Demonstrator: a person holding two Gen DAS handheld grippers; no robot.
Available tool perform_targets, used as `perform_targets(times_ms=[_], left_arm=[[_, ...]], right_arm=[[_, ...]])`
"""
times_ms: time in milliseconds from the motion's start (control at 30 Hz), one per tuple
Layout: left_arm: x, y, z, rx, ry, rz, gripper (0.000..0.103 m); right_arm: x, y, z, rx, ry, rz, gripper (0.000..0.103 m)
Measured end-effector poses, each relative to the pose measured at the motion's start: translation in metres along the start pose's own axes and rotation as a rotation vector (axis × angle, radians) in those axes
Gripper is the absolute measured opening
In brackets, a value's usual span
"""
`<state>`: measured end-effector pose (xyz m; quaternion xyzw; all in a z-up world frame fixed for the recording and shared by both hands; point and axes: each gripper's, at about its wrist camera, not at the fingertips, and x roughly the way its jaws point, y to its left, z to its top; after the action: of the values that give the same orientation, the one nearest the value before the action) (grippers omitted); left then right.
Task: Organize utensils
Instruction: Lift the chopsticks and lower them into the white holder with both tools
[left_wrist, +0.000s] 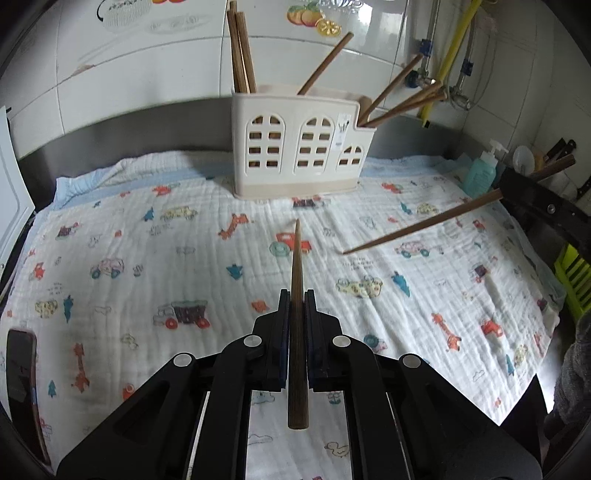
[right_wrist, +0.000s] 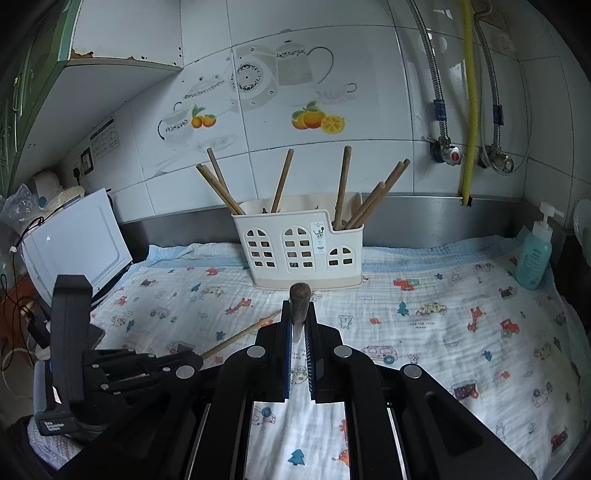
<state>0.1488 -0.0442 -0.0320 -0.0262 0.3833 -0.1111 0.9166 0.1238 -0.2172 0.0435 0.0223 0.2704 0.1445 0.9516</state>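
- Done: several wooden chopsticks stand in the white holder (right_wrist: 301, 245) at the back of the cloth-covered counter (left_wrist: 147, 258).
- Left tongs (left_wrist: 297, 295) pinch one chopstick (left_wrist: 297, 332), clear of the cloth.
- Right tongs (right_wrist: 299, 306) clamp another chopstick (left_wrist: 421, 225), likewise off the cloth.
- Remaining: both into the holder; no loose chopsticks visible.

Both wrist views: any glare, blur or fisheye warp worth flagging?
Left wrist view: strong barrel warp bends the counter edge, dark vignette in the corners, window glare on the wall tiles, held chopstick sharp. Right wrist view: same warp, glare on the tiles by the hoses, the chopstick end between the jaws looks soft, the utensil holder crisp.
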Motion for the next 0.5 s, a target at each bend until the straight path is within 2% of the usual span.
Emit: perform_targets(times_ms=[267,500], left_arm=[[-0.022,0.003,0.036,0.017,-0.075,-0.037,0.006],[-0.044,0.001,0.072,0.053,-0.133,-0.078,0.006]], right_arm=[[-0.002,-0.001,0.036,-0.056,0.01,0.056,0.006],[-0.01,-0.007,0.087,-0.103,-0.014,0.076,0.006]])
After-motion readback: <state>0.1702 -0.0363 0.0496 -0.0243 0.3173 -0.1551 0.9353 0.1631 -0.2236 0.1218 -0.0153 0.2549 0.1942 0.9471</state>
